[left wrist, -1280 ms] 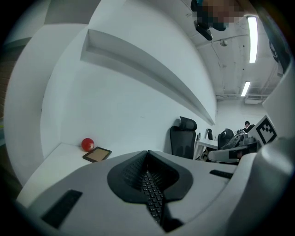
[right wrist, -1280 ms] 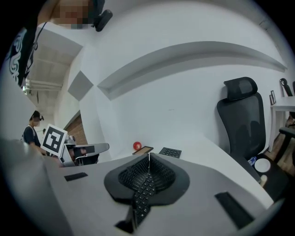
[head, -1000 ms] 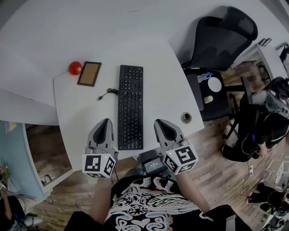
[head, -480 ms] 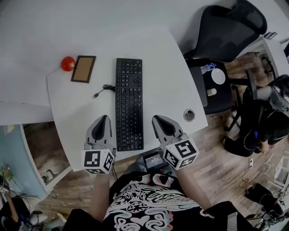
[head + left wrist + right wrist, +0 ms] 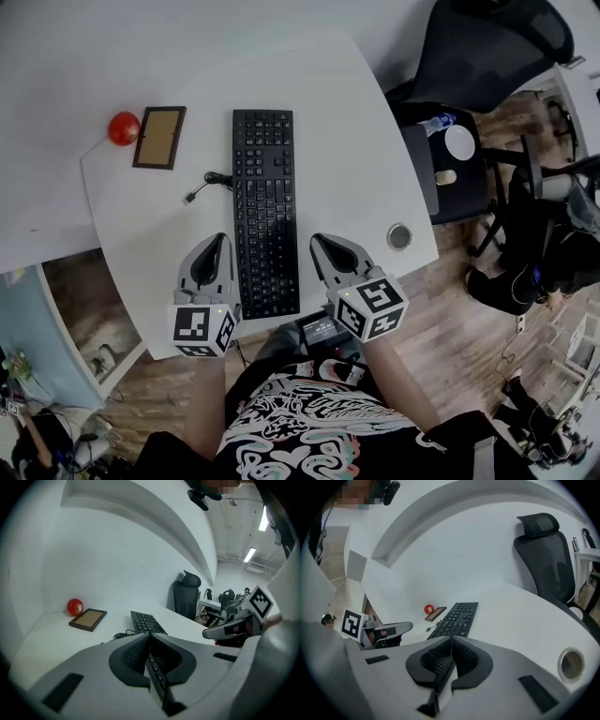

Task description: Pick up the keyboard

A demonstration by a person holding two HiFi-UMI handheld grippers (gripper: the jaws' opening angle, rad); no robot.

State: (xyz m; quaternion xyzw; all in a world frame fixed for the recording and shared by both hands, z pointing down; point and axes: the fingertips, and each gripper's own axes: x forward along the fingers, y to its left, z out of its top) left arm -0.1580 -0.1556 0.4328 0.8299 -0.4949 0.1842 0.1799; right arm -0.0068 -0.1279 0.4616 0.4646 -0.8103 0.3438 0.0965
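Observation:
A black keyboard [image 5: 264,211] lies lengthwise on the white desk [image 5: 347,141], its unplugged cable [image 5: 204,184] curling off to the left. My left gripper [image 5: 218,243] hovers just left of the keyboard's near end, shut and empty. On the other side of that near end my right gripper [image 5: 319,245] is also shut, with nothing between its jaws. In the left gripper view the keyboard [image 5: 146,622] runs away ahead of the left gripper [image 5: 150,637]. The right gripper view shows the keyboard [image 5: 457,618] beyond the right gripper [image 5: 451,641].
A red ball [image 5: 123,128] and a small framed board [image 5: 159,137] sit at the desk's far left. A round cable grommet [image 5: 399,235] is set in the desk on the right. A black office chair [image 5: 487,52] and a stool with a bottle stand beyond the right edge.
Both grippers have sunk toward the desk and now flank the keyboard's near end more closely. The keyboard has not moved.

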